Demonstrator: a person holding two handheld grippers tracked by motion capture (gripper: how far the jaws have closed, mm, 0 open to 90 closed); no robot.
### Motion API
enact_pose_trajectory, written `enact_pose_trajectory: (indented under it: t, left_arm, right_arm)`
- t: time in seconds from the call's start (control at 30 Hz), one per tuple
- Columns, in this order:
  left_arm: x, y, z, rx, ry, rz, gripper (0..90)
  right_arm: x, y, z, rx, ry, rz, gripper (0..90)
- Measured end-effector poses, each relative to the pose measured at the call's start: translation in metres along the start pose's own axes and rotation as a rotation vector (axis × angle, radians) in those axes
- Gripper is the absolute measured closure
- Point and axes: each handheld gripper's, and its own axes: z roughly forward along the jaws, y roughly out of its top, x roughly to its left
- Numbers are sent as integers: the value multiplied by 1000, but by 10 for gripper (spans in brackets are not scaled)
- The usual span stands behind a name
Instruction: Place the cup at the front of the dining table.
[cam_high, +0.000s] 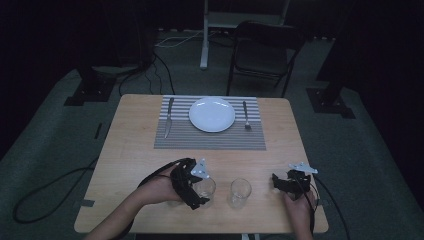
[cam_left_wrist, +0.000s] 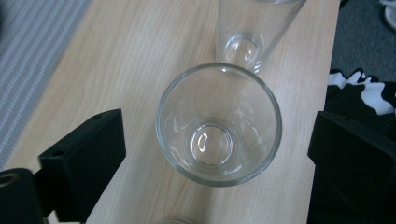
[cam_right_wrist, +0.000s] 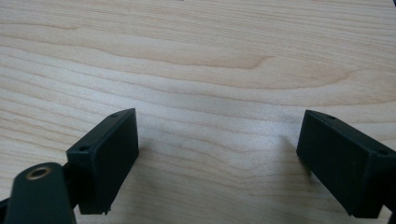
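Two clear drinking glasses stand upright near the table's front edge. My left gripper (cam_high: 200, 190) is open around the left glass (cam_high: 205, 189); in the left gripper view that glass (cam_left_wrist: 218, 125) sits between the two black jaws with a gap on each side. The second glass (cam_high: 240, 192) stands a little to the right, seen beyond the first as the far glass (cam_left_wrist: 250, 32). My right gripper (cam_high: 281, 182) rests low over bare wood at the front right, open with nothing between its jaws (cam_right_wrist: 217, 158).
A striped grey placemat (cam_high: 210, 135) lies at the far middle of the wooden table (cam_high: 130, 150), carrying a white plate (cam_high: 212, 114), a knife (cam_high: 168, 117) on its left and a fork (cam_high: 246, 116) on its right. A dark chair (cam_high: 265, 50) stands beyond the table.
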Motion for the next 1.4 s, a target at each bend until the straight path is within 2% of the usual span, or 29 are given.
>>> enact_pose_trajectory:
  t: [0.03, 0.13, 0.2, 0.4, 0.43, 0.47, 0.57, 0.7, 1.13, 1.27, 1.4]
  left_arm:
    - [1, 1, 2, 9, 15, -12, 64]
    - [3, 2, 5, 32, 8, -17, 65]
    - [1, 3, 6, 36, -7, -4, 147]
    - [1, 8, 10, 79, -13, 10, 188]
    - [2, 8, 10, 83, -24, 9, 257]
    - [2, 8, 11, 93, -30, 4, 284]
    - [2, 10, 14, 111, -35, -5, 286]
    - [2, 11, 18, 140, -28, 3, 288]
    - [6, 13, 18, 141, -39, -9, 293]
    - [7, 15, 17, 132, -15, -9, 293]
    - [9, 17, 16, 127, -16, -18, 294]
  right_arm:
    - [0, 0, 0, 0, 0, 0, 124]
    - [0, 0, 0, 0, 0, 0, 125]
    - [0, 0, 0, 0, 0, 0, 125]
    - [0, 0, 0, 0, 0, 0, 125]
    - [0, 0, 0, 0, 0, 0, 125]
    - [0, 0, 0, 0, 0, 0, 125]
    - [0, 0, 0, 0, 0, 0, 125]
    - [0, 0, 0, 0, 0, 0, 125]
    - [0, 0, 0, -2, 4, -2, 138]
    - [0, 0, 0, -3, 4, -3, 138]
    - [0, 0, 0, -2, 4, -3, 138]
